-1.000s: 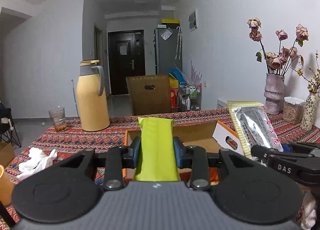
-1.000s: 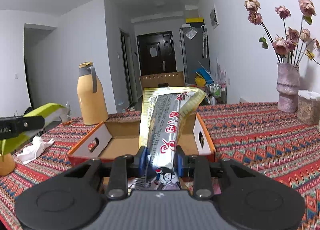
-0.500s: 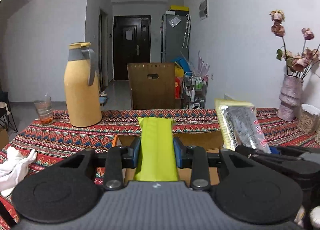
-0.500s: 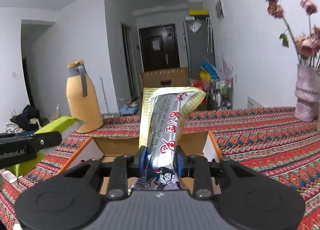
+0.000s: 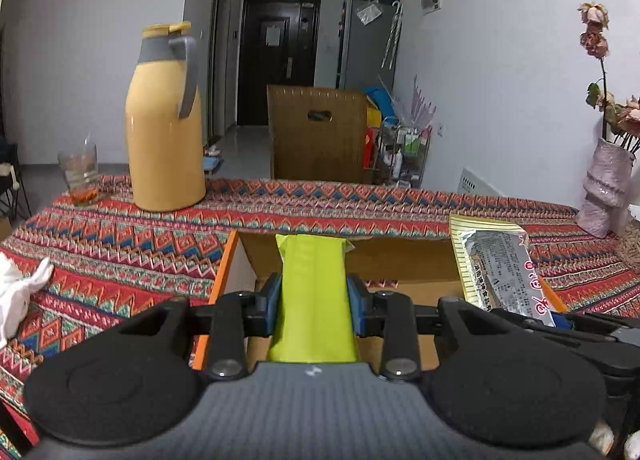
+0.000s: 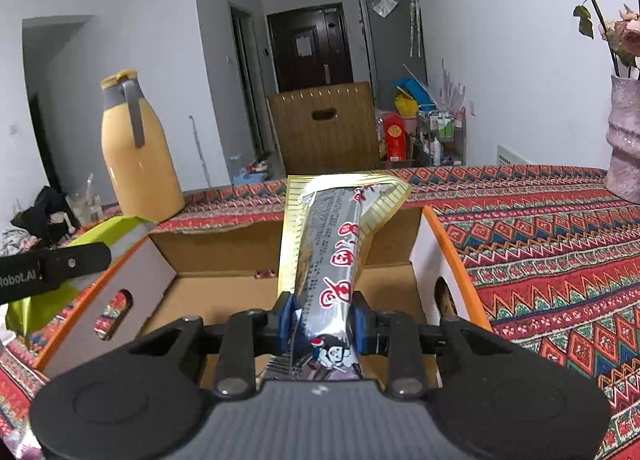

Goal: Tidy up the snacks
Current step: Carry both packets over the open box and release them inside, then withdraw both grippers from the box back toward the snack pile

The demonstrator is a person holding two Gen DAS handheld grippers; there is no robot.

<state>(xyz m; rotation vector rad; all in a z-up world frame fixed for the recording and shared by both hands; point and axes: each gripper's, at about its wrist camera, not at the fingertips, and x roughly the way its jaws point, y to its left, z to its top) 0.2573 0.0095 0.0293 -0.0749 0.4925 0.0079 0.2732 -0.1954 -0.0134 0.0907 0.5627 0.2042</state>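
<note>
Snacks up in the air over the open cardboard box [image 6: 224,256] on the bright patterned tablecloth [image 5: 320,199]: a lime-green packet [image 5: 314,300] squeezed tight between the blue pads of the left gripper [image 5: 314,306], and a silver and gold packet [image 6: 332,260] with red letters pinched the same way in the right gripper [image 6: 324,320]. Both packets sticking out past the fingers, side by side, just above the brown floor of the box. Farther back on the cloth, a tall yellow jug [image 5: 164,127], a drinking glass [image 5: 79,173] and a pink vase [image 5: 606,187].
</note>
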